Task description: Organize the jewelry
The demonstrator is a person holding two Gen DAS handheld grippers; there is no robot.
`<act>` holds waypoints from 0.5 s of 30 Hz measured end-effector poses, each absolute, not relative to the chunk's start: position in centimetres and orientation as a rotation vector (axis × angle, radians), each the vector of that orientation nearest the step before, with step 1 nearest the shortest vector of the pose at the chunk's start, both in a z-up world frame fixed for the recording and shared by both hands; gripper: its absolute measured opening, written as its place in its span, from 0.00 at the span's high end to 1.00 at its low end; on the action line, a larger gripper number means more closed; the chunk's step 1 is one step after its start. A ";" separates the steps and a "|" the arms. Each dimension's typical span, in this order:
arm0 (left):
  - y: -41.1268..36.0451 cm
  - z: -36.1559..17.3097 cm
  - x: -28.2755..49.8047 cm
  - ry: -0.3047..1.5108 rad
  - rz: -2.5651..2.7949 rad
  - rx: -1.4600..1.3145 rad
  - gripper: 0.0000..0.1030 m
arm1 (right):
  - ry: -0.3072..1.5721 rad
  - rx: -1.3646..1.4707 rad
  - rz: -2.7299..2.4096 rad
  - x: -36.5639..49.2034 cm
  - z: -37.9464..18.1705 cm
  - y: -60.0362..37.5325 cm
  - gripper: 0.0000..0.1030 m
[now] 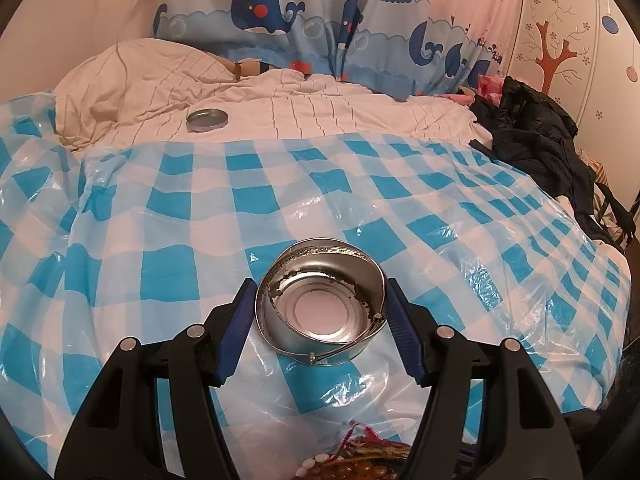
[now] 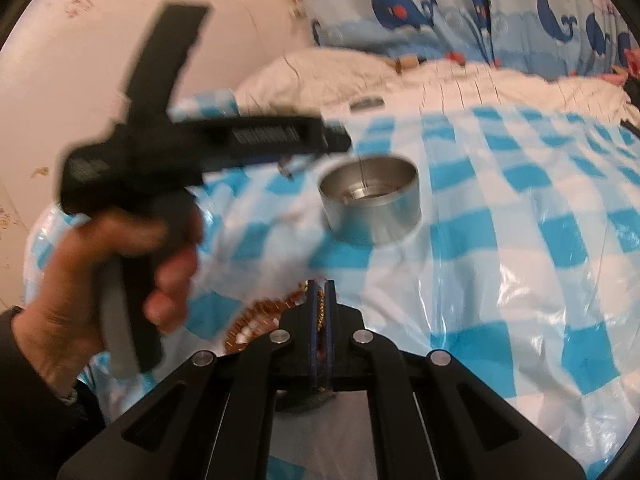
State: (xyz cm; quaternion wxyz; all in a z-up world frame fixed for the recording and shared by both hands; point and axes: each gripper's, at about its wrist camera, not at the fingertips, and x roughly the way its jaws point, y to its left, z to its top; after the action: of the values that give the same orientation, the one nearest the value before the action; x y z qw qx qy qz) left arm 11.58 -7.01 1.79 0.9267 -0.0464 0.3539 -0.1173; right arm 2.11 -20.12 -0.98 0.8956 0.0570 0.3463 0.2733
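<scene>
My left gripper [image 1: 322,300] clamps the round metal tin [image 1: 320,308] between its blue pads [image 1: 236,312], one pad pressed to each side of the tin's wall. The tin stands open on the blue-and-white checked plastic sheet [image 1: 168,216] spread over the bed, and its inside is bare apart from crusty residue round the base. Its flat metal lid [image 1: 207,120] lies well apart, farther back on the pale striped quilt [image 1: 320,108].

My right gripper [image 2: 320,304] is pressed nearly together and pinches a thin gold-coloured chain [image 2: 320,312] that shows in the narrow slit between the pads. Just beside and under its tip lies a heap of jewelry: a string of amber-brown beads [image 2: 256,316] on the sheet. From the left wrist view the same heap, with white beads and red and yellow threads [image 1: 360,456], sits near the bottom edge, nearer me than the tin.

From the right wrist view my left hand [image 2: 120,264] grips the handle of the left gripper, blurred, with the tin [image 2: 372,204] beyond it. Whale-print curtains [image 1: 280,12] hang behind the bed.
</scene>
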 end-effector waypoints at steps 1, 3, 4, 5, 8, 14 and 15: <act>-7.0 1.8 11.6 0.726 -0.240 -0.095 0.41 | 0.694 0.126 0.579 1.9 -0.5 -20.3 0.97; -6.7 1.9 11.5 0.722 -0.239 -0.101 0.41 | 0.651 0.149 0.613 1.4 0.4 -20.6 0.97; -6.5 2.0 11.5 0.720 -0.238 -0.103 0.41 | 0.634 0.165 0.631 1.3 0.8 -20.9 0.97; -6.3 2.1 11.5 0.719 -0.235 -0.106 0.41 | 0.625 0.184 0.647 1.3 1.1 -21.2 0.97; -5.9 2.2 11.5 0.716 -0.231 -0.116 0.41 | 0.607 0.296 0.722 1.4 1.8 -22.5 0.97; -5.7 2.3 11.6 0.714 -0.228 -0.122 0.41 | 0.579 0.450 0.862 1.8 3.3 -24.4 0.97; -5.7 2.3 11.6 0.715 -0.229 -0.122 0.41 | 0.579 0.450 0.878 1.8 3.5 -24.4 0.96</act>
State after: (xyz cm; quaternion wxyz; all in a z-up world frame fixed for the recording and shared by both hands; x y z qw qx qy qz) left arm 11.63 -5.66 2.34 0.9285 -0.0595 0.3489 -0.1118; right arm 1.81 -24.39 3.47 0.8409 0.2129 0.2740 0.4153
